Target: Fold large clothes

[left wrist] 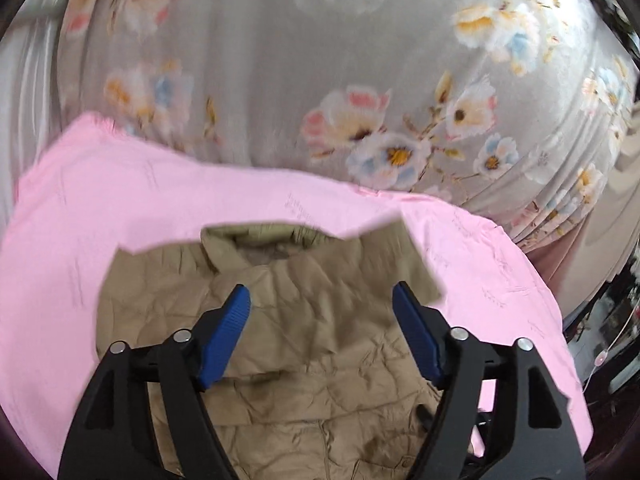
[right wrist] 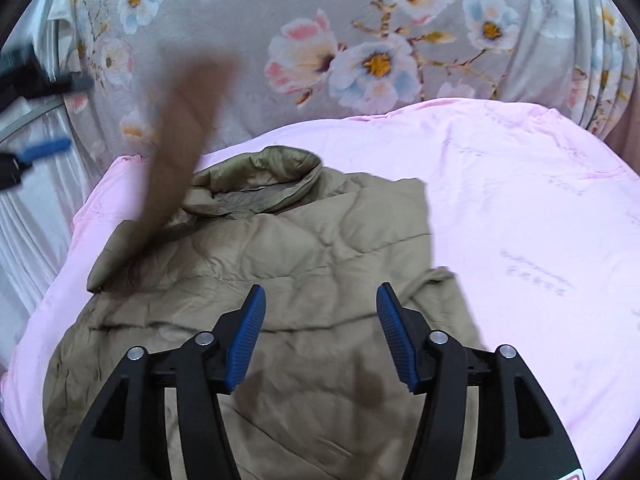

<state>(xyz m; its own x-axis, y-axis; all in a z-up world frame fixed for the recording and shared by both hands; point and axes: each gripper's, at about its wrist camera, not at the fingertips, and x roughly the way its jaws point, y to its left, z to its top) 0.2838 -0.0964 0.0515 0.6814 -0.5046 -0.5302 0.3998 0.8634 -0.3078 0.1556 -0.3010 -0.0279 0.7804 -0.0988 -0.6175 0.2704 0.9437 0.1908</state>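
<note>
A khaki quilted jacket (right wrist: pixel 304 264) lies on a pink sheet (right wrist: pixel 540 208), collar (right wrist: pixel 272 188) toward the far side. One sleeve (right wrist: pixel 180 136) is in the air at the left, blurred by motion. My right gripper (right wrist: pixel 320 300) is open and empty above the jacket's back. My left gripper (left wrist: pixel 322 300) is open and empty above the jacket (left wrist: pixel 304 320) near its collar (left wrist: pixel 260 240); a sleeve end (left wrist: pixel 400 264) crosses at the right. The left gripper also shows at the far left of the right wrist view (right wrist: pixel 52 116), open.
A grey floral bedspread (right wrist: pixel 360 60) covers the bed beyond the pink sheet (left wrist: pixel 120 200). White curtain folds (right wrist: pixel 36 220) hang at the left. Dark furniture (left wrist: pixel 608 320) stands past the bed's right edge.
</note>
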